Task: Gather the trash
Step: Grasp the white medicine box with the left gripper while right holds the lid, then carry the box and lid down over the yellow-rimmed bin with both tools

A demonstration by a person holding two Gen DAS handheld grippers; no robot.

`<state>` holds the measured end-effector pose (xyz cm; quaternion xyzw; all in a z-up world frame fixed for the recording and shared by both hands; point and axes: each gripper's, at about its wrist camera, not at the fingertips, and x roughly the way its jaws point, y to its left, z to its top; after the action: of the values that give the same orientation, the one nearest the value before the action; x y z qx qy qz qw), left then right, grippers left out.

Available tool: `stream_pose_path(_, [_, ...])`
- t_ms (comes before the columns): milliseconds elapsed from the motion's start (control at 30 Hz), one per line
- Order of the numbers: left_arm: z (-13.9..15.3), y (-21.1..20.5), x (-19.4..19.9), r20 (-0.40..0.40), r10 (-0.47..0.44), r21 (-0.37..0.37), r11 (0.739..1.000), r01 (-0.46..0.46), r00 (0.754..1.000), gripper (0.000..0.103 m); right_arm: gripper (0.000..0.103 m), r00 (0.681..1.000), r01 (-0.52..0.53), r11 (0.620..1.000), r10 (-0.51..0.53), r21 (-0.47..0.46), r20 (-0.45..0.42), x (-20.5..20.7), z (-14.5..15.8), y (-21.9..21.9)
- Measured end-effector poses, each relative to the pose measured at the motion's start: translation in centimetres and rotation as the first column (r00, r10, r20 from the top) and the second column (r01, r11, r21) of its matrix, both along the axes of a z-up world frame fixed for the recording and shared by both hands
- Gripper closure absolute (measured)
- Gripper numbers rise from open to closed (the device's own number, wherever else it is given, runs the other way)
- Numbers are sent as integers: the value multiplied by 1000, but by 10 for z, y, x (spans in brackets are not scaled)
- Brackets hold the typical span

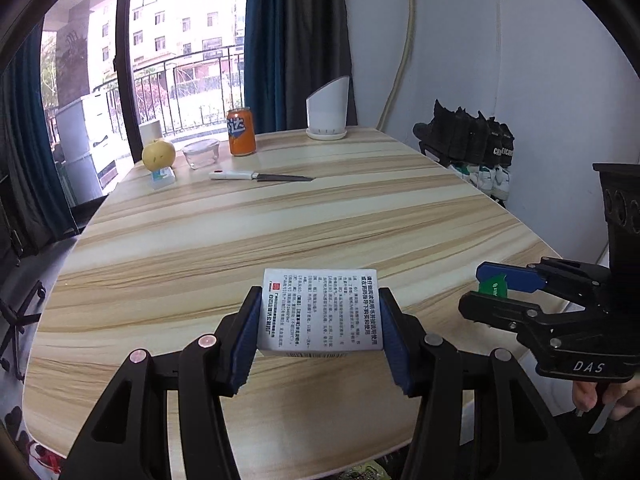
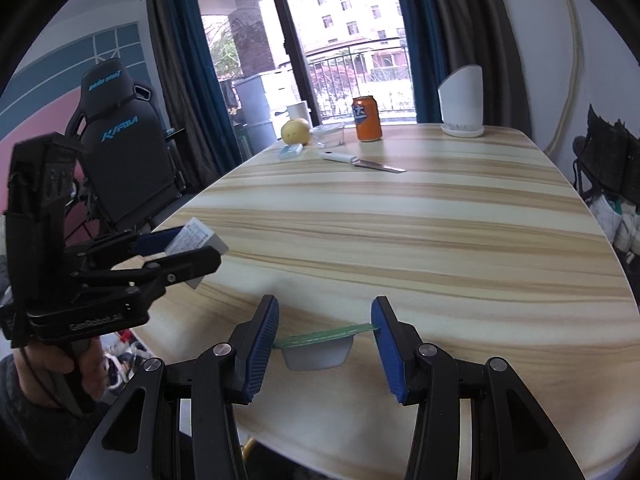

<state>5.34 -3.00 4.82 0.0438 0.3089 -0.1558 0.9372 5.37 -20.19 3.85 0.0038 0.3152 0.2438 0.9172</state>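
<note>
Now box (image 1: 322, 312) clamped in left gripper (image 1: 318, 334); cup (image 2: 318, 350) in right gripper (image 2: 325, 338).

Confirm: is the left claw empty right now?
No. In the left wrist view the left claw is shut on a white printed box, its blue pads pressed on both sides.

At the far end of your desk (image 1: 280, 220) you have an orange can (image 1: 241, 132) upright, with a glass bowl (image 1: 201, 153) and a pear (image 1: 158, 155) to its left. A knife (image 1: 260, 176) lies flat in front of the can, and a white holder (image 1: 328, 109) stands to the right. A gaming chair (image 2: 120, 120) stands beside the desk.
</note>
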Motion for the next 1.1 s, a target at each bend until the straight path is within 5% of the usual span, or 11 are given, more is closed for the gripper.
stream_pose_path(433, [-5, 4, -69, 75, -19, -5, 1000, 20, 997, 53, 57, 998, 54, 998, -56, 44, 38, -79, 1, 4])
stream_pose_path(1100, [-91, 7, -108, -74, -7, -88, 996, 1, 997, 53, 57, 985, 82, 996, -85, -26, -153, -114, -100, 24])
